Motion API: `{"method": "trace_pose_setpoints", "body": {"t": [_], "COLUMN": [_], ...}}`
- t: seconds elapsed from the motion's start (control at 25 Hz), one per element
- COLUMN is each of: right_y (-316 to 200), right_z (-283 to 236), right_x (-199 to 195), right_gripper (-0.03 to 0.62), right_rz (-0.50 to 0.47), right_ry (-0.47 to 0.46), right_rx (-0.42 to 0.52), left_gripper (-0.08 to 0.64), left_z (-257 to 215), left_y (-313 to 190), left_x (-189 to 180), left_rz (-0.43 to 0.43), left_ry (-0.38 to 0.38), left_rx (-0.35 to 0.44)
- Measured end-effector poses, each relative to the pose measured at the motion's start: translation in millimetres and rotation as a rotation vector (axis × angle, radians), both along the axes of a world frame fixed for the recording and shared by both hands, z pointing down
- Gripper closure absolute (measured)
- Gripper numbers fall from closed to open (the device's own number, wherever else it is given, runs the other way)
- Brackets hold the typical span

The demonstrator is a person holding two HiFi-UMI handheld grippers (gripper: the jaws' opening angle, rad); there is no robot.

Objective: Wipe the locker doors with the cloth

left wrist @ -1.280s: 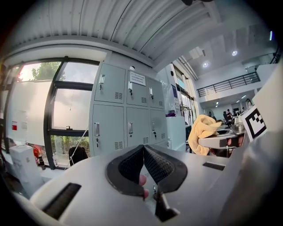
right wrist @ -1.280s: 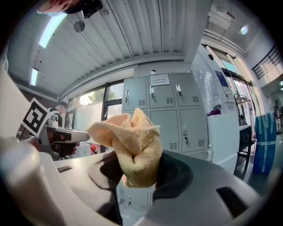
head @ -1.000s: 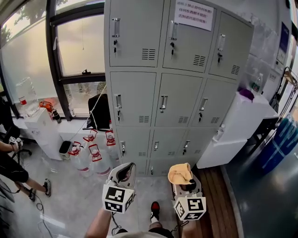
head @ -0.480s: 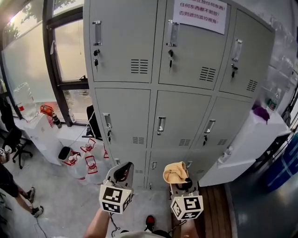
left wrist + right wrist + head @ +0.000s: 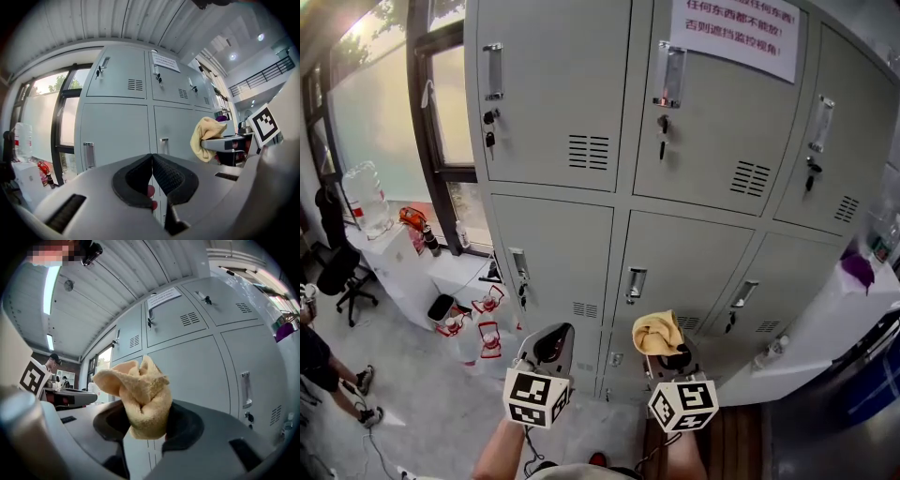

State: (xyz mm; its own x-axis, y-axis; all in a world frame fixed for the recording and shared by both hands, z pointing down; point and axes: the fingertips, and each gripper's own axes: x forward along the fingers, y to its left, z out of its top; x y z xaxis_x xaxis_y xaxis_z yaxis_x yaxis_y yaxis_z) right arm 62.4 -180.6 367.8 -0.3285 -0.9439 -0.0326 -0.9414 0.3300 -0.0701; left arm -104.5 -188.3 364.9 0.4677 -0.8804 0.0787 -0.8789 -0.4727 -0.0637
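Two claws are in my hands, both raised toward the grey locker doors (image 5: 553, 248). My right claw (image 5: 667, 352) has its jaws clamped on the yellow cloth (image 5: 657, 332). Through that claw's own camera the cloth (image 5: 138, 397) fills the gap between the pads and bunches up above them in a crumpled knot. The doors (image 5: 197, 371) lie straight ahead of this claw (image 5: 145, 420), and as far as I can see the cloth is held short of them, not touching.

My left claw (image 5: 546, 349) is just beside the right one, on its left, and holds nothing. Its jaws (image 5: 152, 159) are pressed together at the tips, with no gap between them. From its camera the cloth (image 5: 206, 137) shows off to the right, and a middle-row door with its handle (image 5: 89, 154) stands ahead.

Above both claws runs the top row of doors, one of which carries a white paper notice (image 5: 733, 33). Down to the left of my left claw, water bottles (image 5: 487, 333) with red tops stand on the floor near the window (image 5: 380, 122).
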Motion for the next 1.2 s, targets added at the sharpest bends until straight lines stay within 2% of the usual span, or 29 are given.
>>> {"method": "trace_pose_setpoints", "body": {"t": [0.44, 0.76, 1.04, 1.2], "right_y": [-74, -102, -133, -137], "right_z": [-74, -112, -109, -110], "right_x": [-17, -32, -35, -34], "right_gripper": [0.407, 0.407, 0.407, 0.408], "right_rz": [-0.085, -0.12, -0.118, -0.123], "right_ry": [-0.011, -0.003, 0.009, 0.008], "right_rx": [0.084, 0.134, 0.078, 0.088], "left_gripper": [0.537, 0.537, 0.537, 0.537], "left_z": [1, 4, 4, 4], "left_y": [-33, -39, -39, -41], "left_x": [-9, -15, -16, -16], "left_rz": [-0.071, -0.103, -0.117, -0.12], "left_ry": [0.008, 0.016, 0.017, 0.021], "left_rx": [-0.007, -0.01, -0.013, -0.012]}}
